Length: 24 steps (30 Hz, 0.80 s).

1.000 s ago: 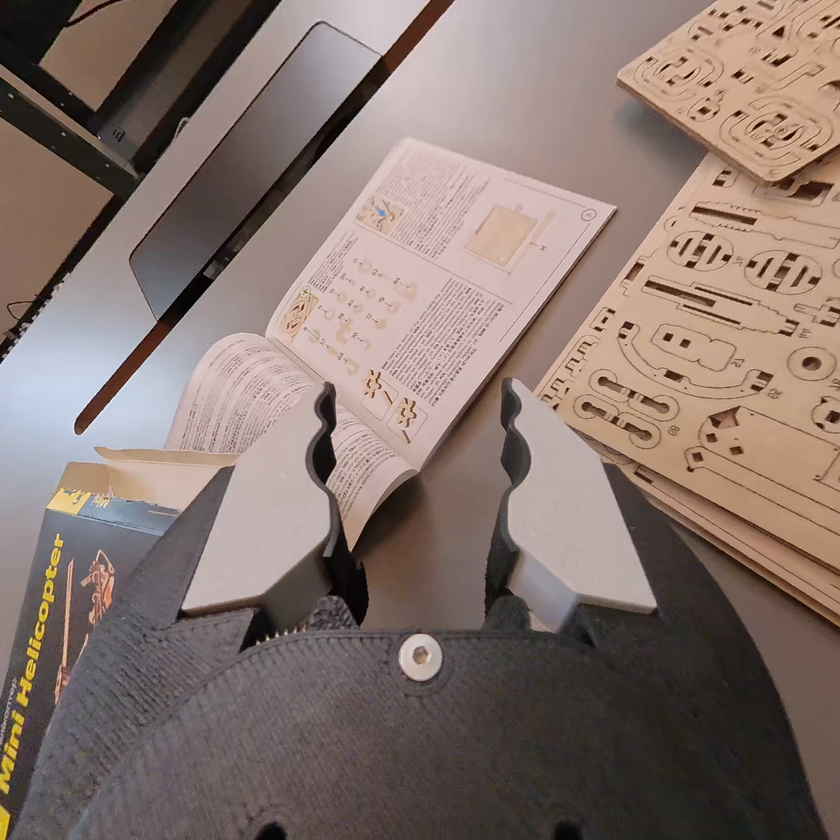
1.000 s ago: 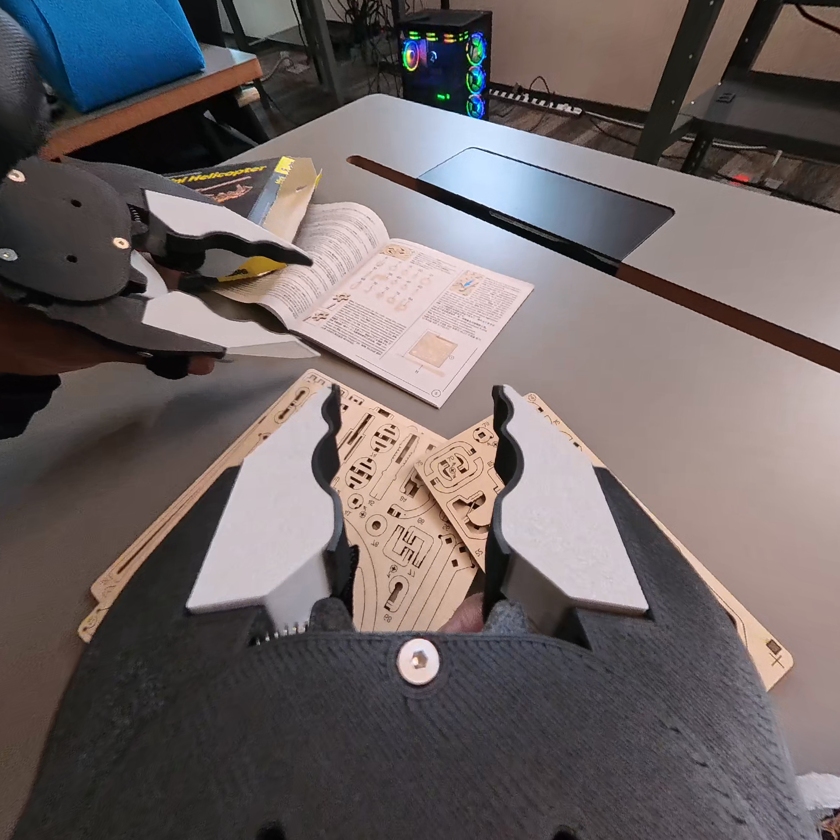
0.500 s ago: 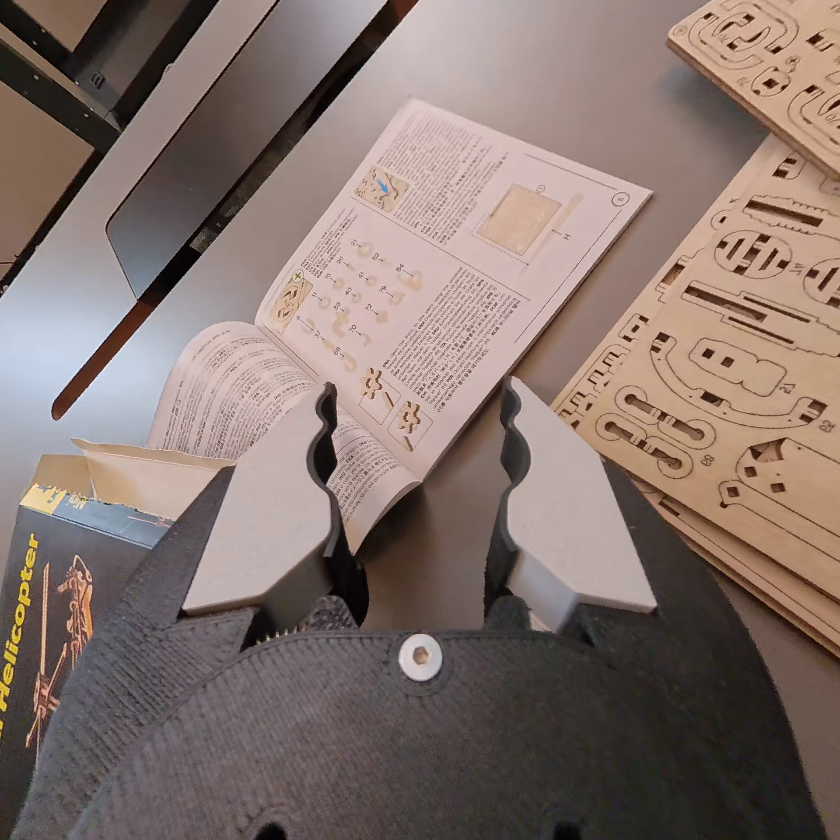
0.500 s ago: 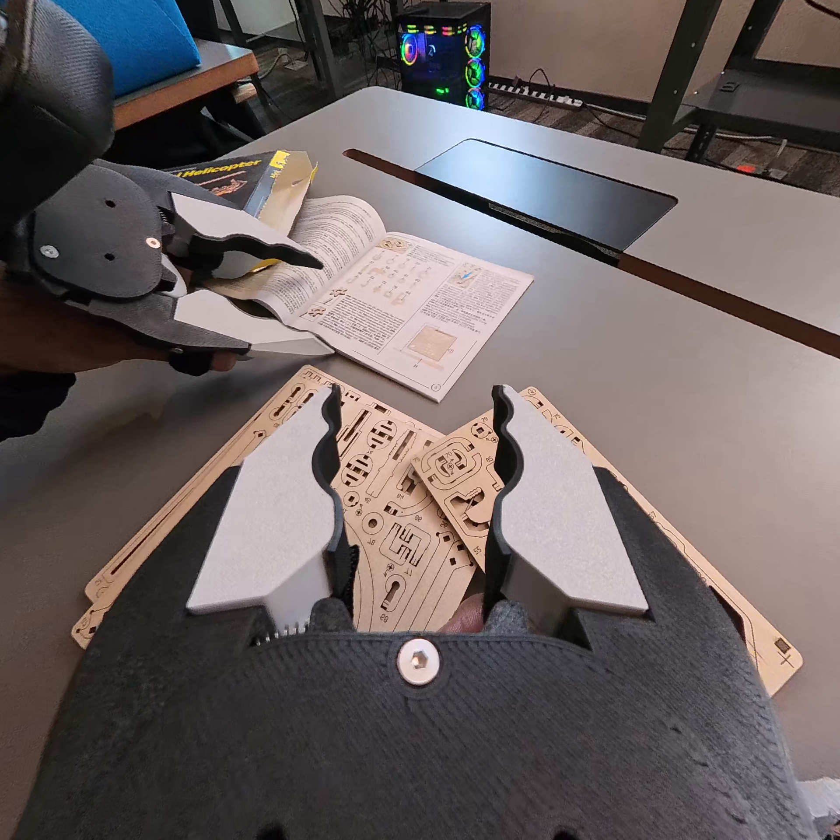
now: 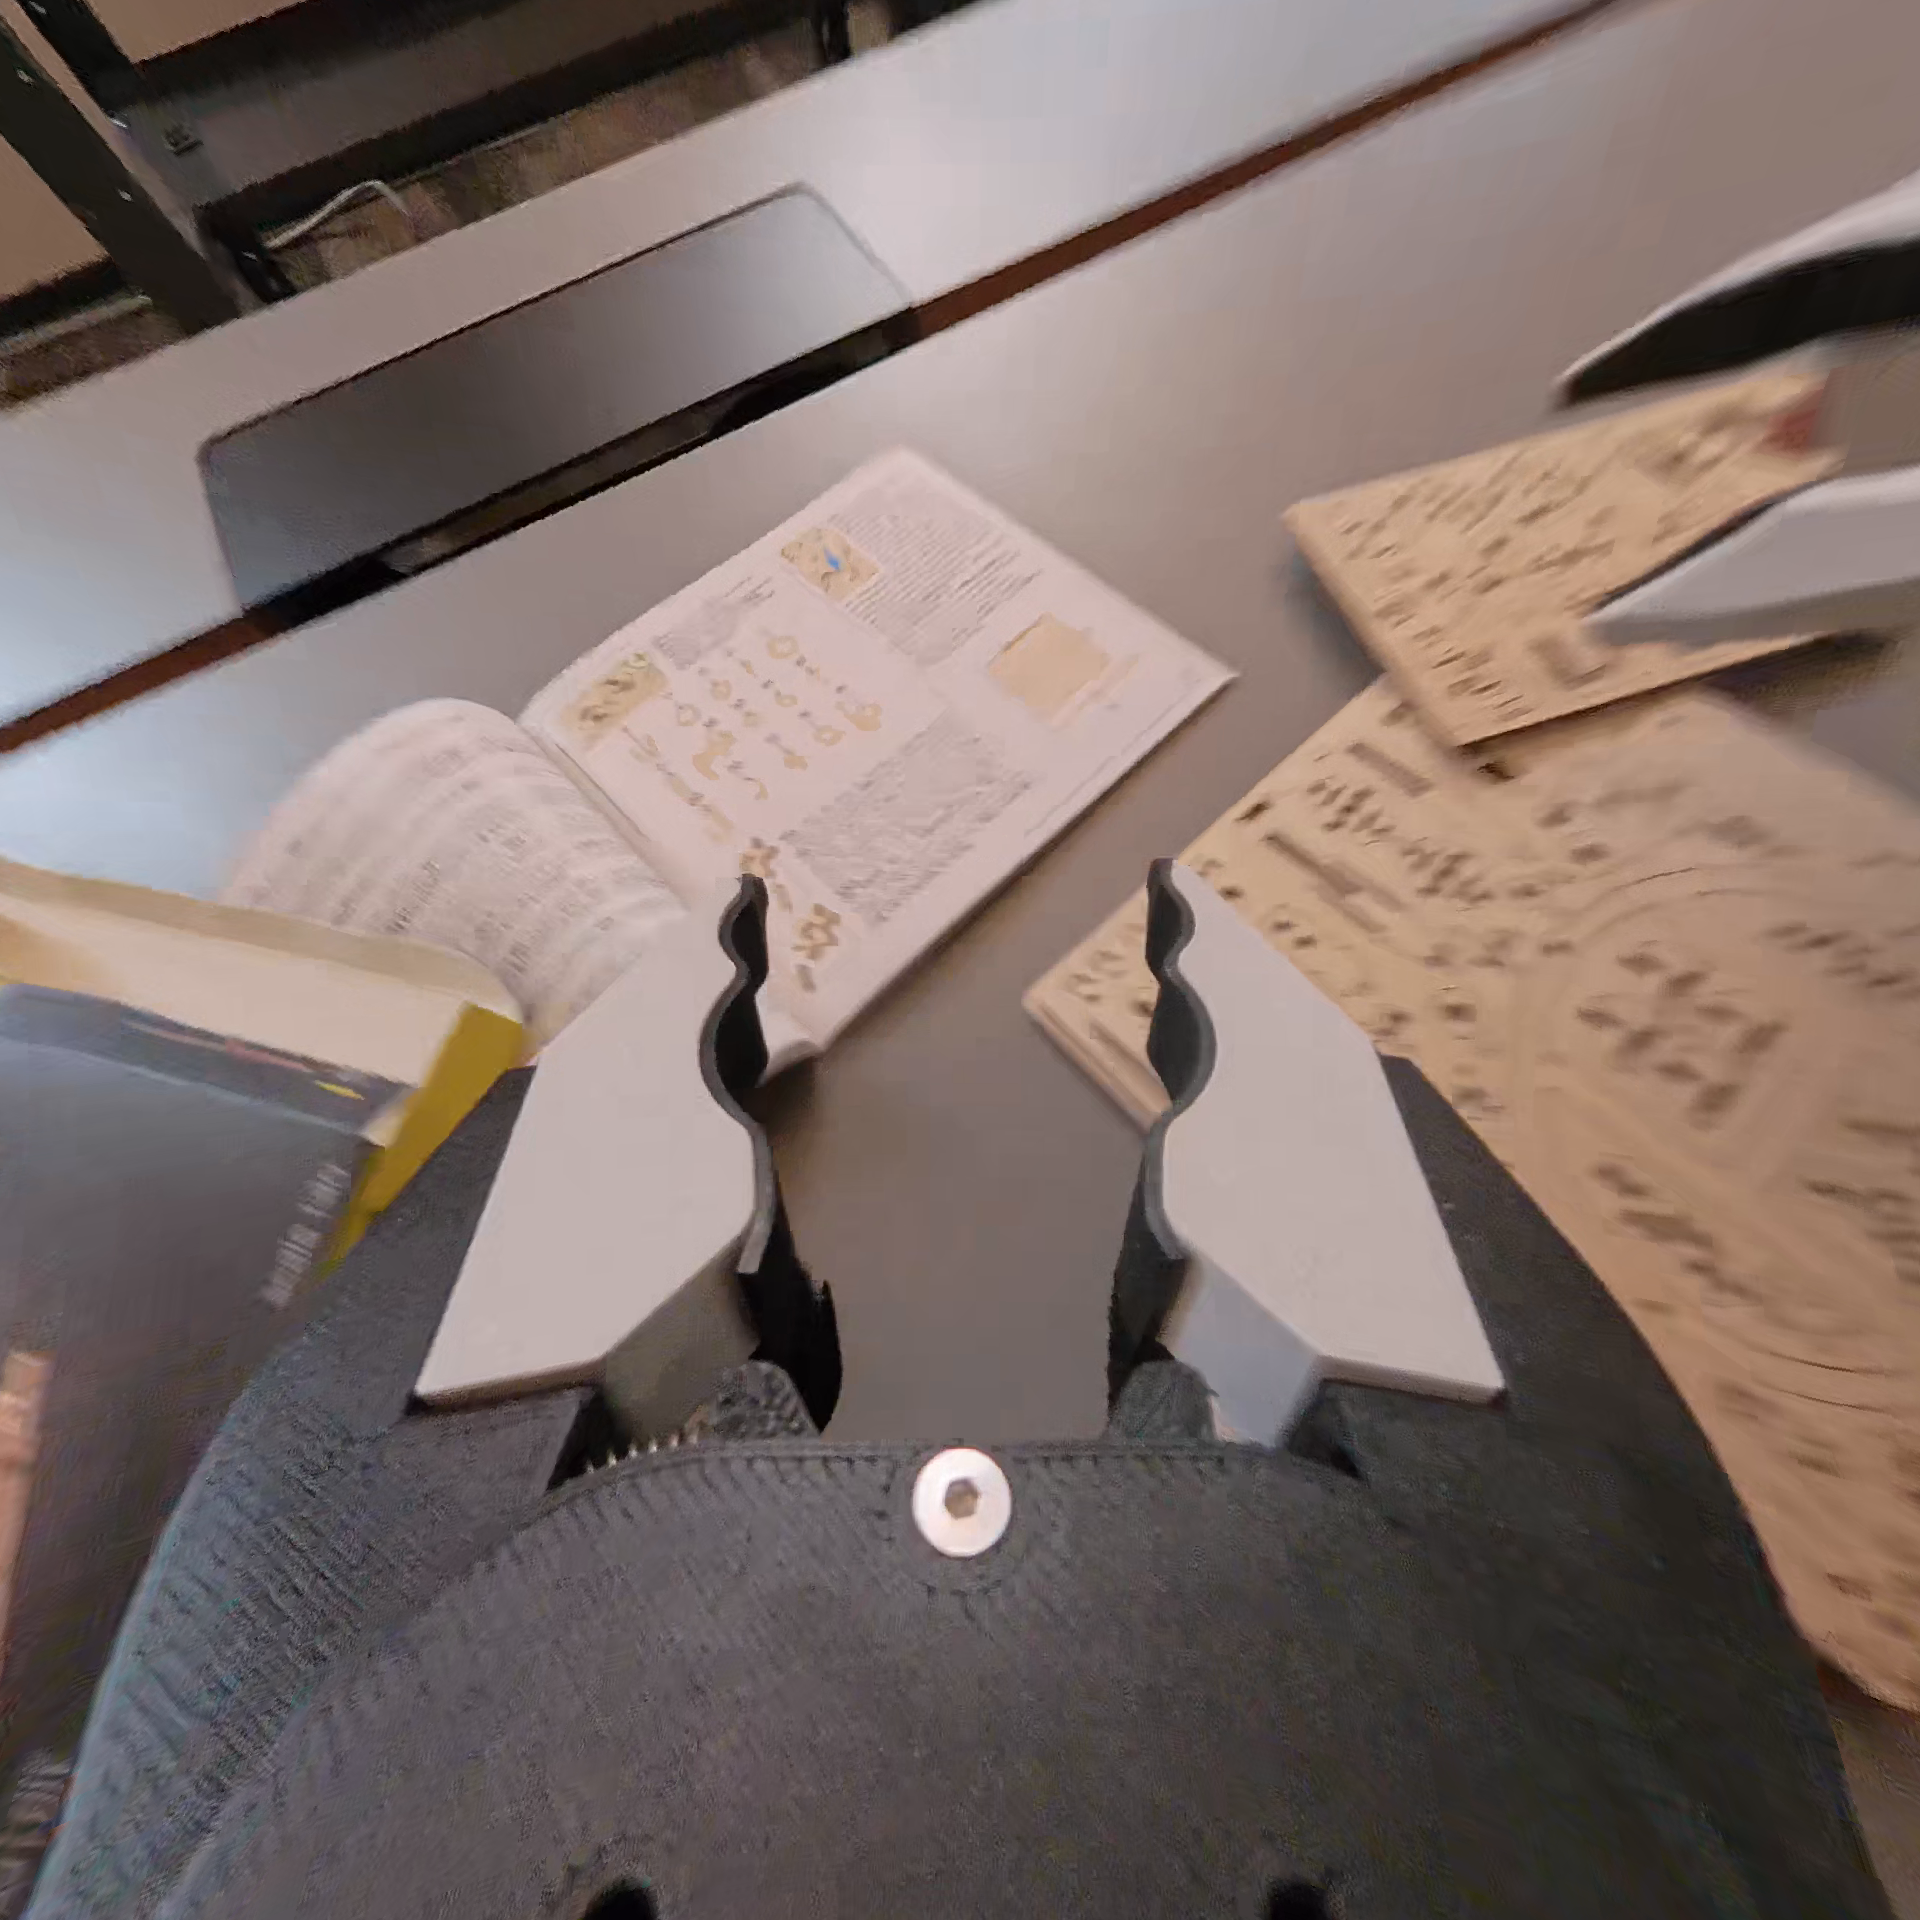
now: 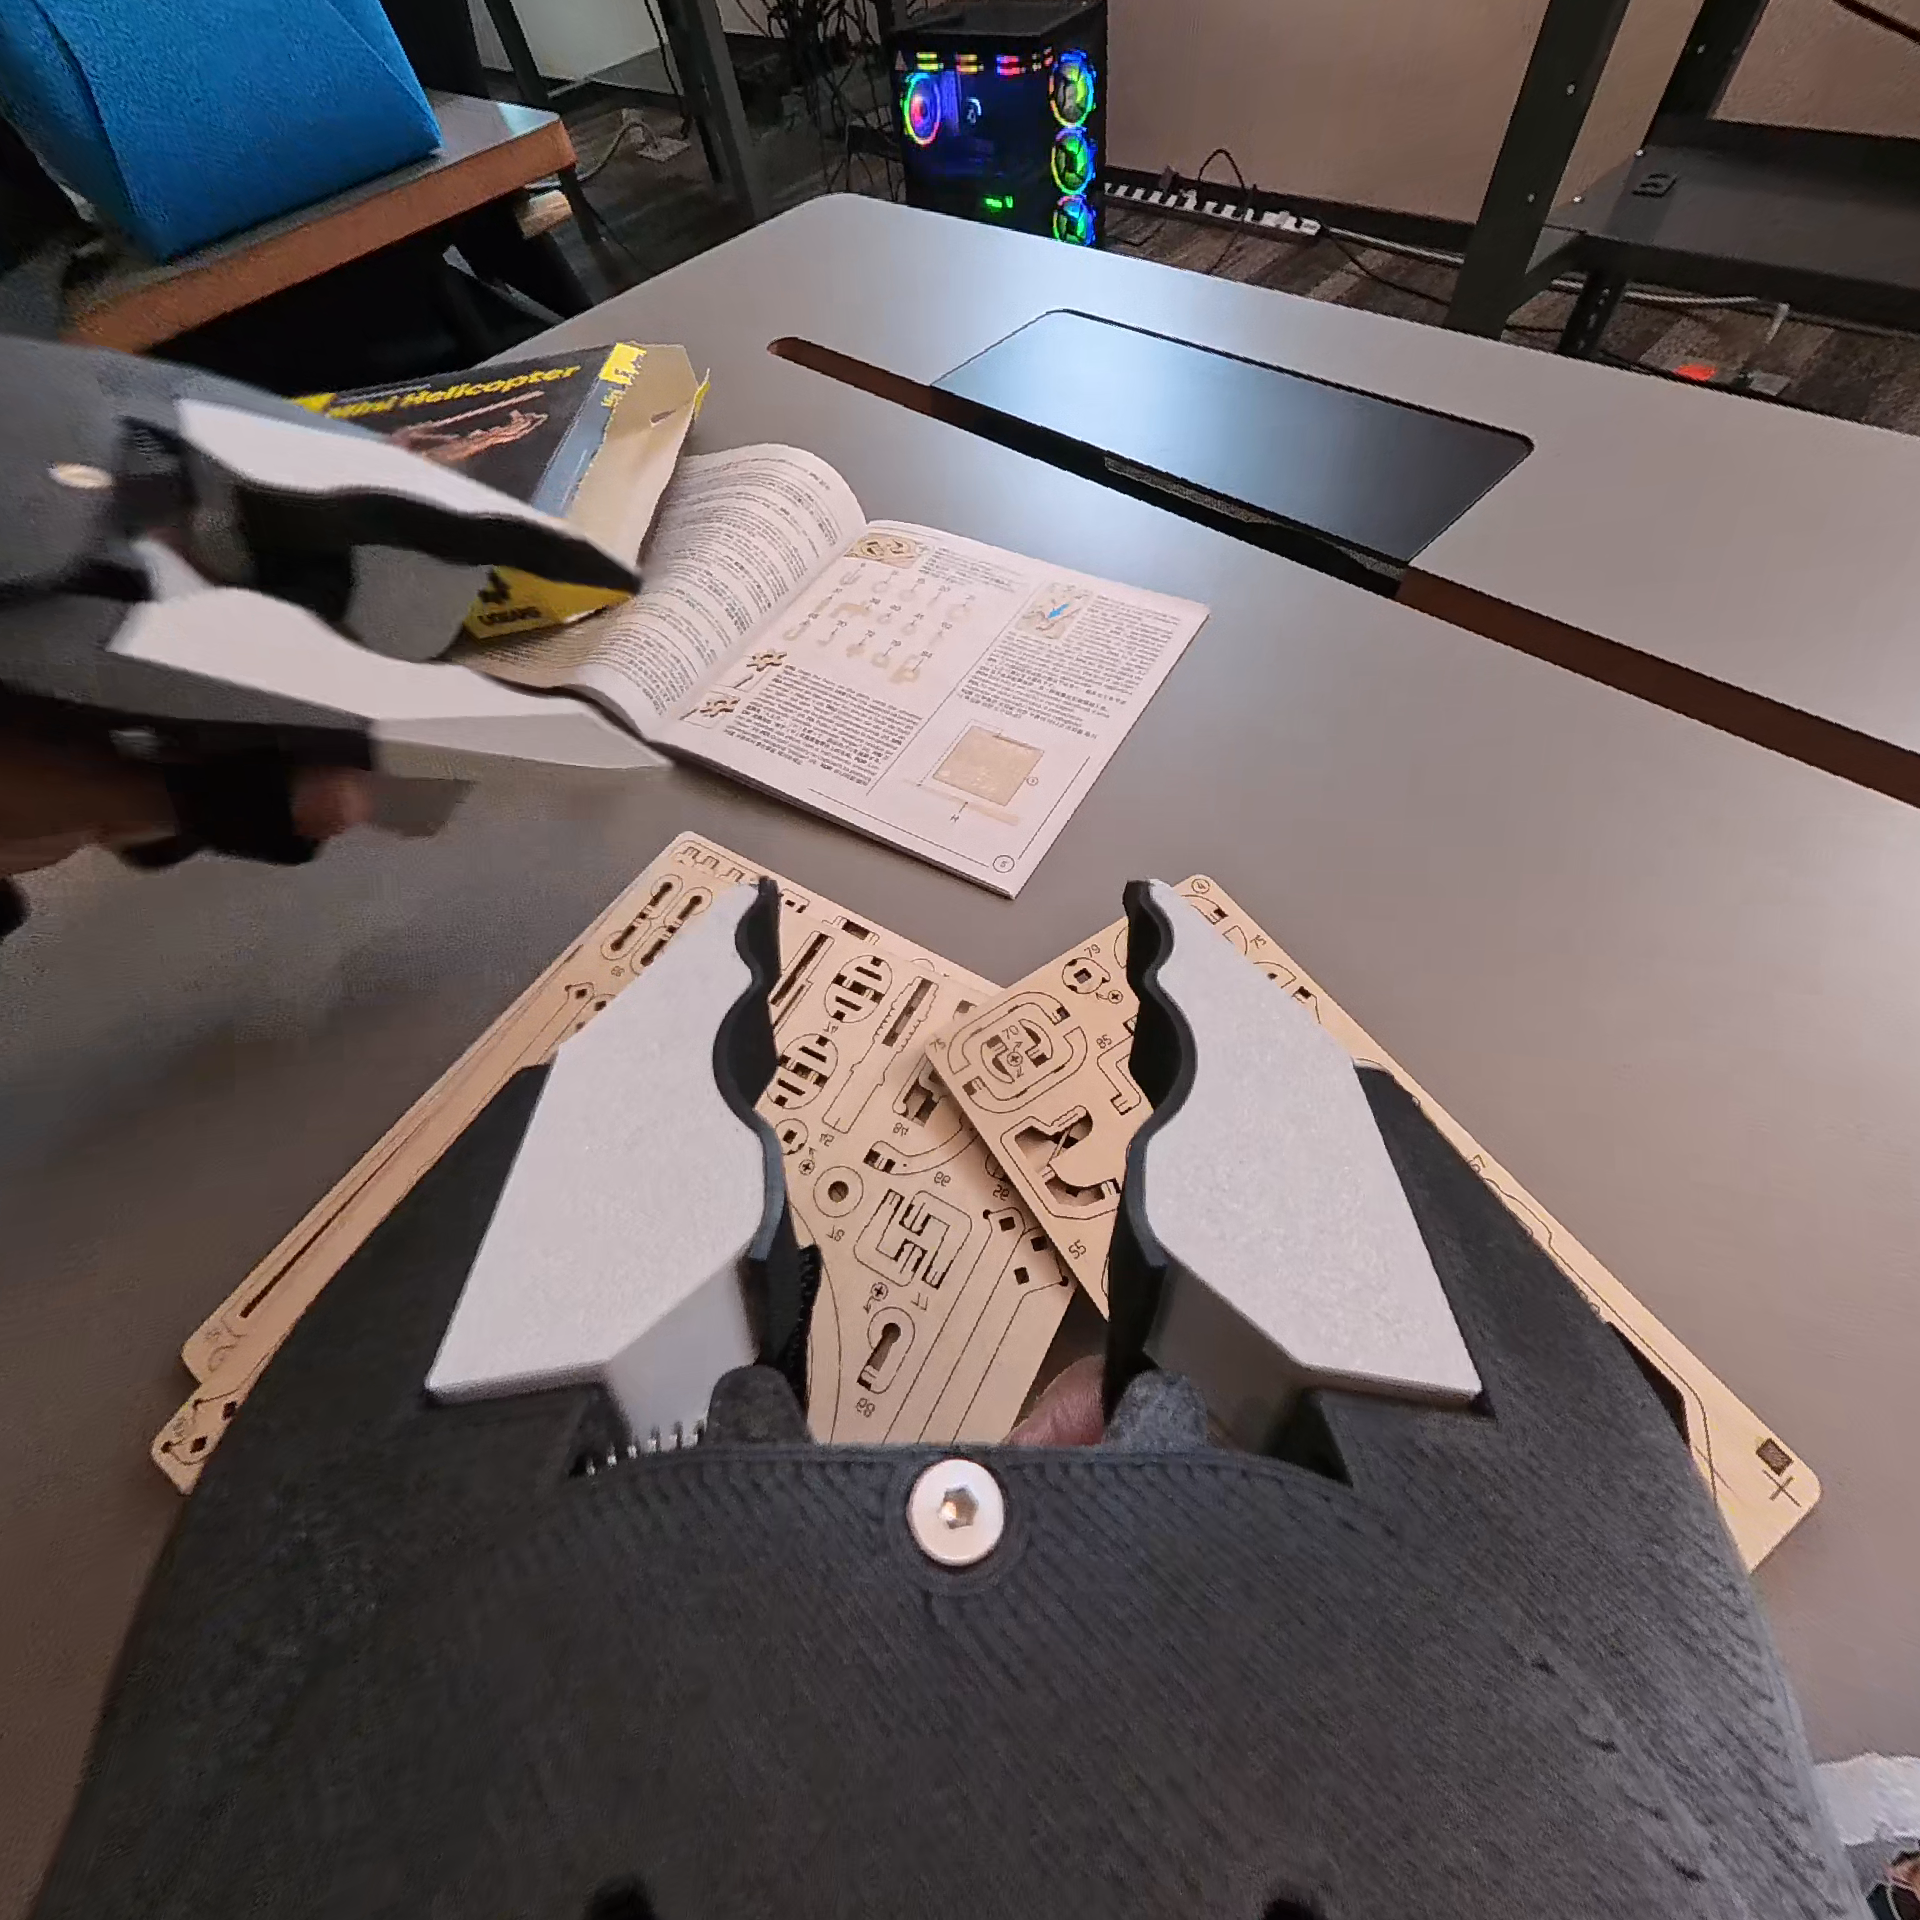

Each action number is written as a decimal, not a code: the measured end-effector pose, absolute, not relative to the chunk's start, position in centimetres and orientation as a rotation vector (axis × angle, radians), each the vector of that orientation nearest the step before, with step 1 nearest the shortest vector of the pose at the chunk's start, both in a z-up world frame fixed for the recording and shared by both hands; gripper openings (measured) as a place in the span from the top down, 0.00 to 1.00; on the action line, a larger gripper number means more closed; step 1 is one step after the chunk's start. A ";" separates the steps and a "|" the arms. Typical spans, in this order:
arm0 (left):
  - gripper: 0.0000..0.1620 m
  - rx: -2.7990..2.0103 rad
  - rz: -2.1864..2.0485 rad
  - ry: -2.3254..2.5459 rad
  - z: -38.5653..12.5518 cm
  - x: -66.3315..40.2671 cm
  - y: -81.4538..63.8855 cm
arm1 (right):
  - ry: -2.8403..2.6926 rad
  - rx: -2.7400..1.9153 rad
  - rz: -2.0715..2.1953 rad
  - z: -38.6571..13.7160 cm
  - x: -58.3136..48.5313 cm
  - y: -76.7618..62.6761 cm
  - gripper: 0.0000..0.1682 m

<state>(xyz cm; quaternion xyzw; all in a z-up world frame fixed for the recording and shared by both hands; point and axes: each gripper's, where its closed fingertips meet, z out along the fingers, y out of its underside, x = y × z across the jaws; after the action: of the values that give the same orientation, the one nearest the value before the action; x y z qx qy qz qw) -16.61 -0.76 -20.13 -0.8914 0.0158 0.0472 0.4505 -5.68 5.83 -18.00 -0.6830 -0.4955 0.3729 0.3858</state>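
Observation:
My left gripper (image 5: pixel 954 888) is open and empty, low over the grey table just in front of the near corner of an open instruction booklet (image 5: pixel 883 707). In the right wrist view the left gripper (image 6: pixel 644 665) is blurred, with one finger above and one beside the booklet (image 6: pixel 914 675). My right gripper (image 6: pixel 953 899) is open and empty, hovering above a stack of laser-cut wooden sheets (image 6: pixel 904 1195), with a smaller wooden sheet (image 6: pixel 1039 1070) lying on top. The sheets (image 5: pixel 1558 987) also show at the right of the left wrist view, with the right gripper (image 5: pixel 1766 468) above them.
A black and yellow cardboard box (image 6: pixel 499 416) with an open flap lies left of the booklet; it also shows in the left wrist view (image 5: pixel 208 1091). A black inset panel (image 6: pixel 1226 436) sits in the table (image 6: pixel 1455 935) beyond. A lit computer tower (image 6: pixel 997 114) and a blue cushion (image 6: pixel 208 104) are behind.
My left gripper has swung and tilted, so its view is blurred and now looks more level across the booklet, taking in the right gripper. The right gripper has hardly moved. Both stay open.

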 end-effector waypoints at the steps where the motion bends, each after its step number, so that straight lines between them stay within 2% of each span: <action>1: 0.54 -2.163 0.033 -0.016 -19.6 -15.6 -1.4 | -1.262 -1.742 0.950 -18.0 -5.7 5.9 0.60; 10: 0.51 -1.951 -0.425 -0.289 -18.4 -7.6 -6.2 | -1.272 -1.760 0.957 -18.0 -5.8 5.1 0.60; 14: 0.46 -2.027 -0.379 -0.269 -19.5 -6.5 -7.6 | -1.256 -1.794 0.922 -17.4 -3.6 4.5 0.60; 24: 0.43 -2.145 -0.382 -0.209 -22.4 -4.5 -8.8 | -1.203 -2.056 0.867 -22.9 6.7 -1.1 0.57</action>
<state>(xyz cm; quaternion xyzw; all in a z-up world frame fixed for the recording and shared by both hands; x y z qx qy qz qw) -4.53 -8.76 -22.43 -0.8708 -0.0848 -0.1550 0.4588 6.67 -1.11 -22.91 -0.7740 -0.4530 0.3263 0.2987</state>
